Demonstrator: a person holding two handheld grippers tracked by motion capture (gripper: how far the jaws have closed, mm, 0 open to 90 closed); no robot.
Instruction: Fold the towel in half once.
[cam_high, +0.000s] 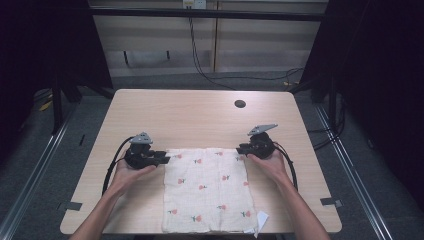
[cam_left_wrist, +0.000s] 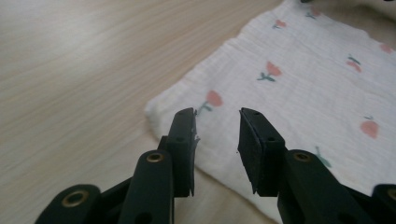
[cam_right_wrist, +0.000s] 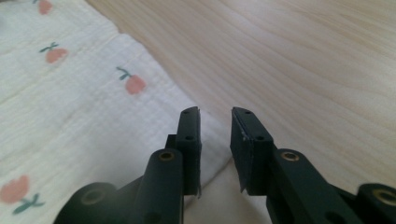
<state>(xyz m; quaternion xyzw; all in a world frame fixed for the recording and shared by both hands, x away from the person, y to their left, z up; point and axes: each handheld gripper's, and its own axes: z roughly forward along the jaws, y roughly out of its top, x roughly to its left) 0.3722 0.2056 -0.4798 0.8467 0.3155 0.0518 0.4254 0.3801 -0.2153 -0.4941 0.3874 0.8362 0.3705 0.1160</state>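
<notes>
The left gripper (cam_high: 162, 159) sits open at the far left corner of the flowery cloth (cam_high: 207, 192), which lies flat on the table (cam_high: 200, 115). The right gripper (cam_high: 242, 150) sits open at the far right corner. I think nothing is grabbed yet, so all the work is left.

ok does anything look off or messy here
Mostly tidy. The cloth lies flat, but its near edge hangs over the table front, and a white tag sticks out at its near right corner. Both grippers, left and right, are open at the far corners, gripping nothing.
</notes>
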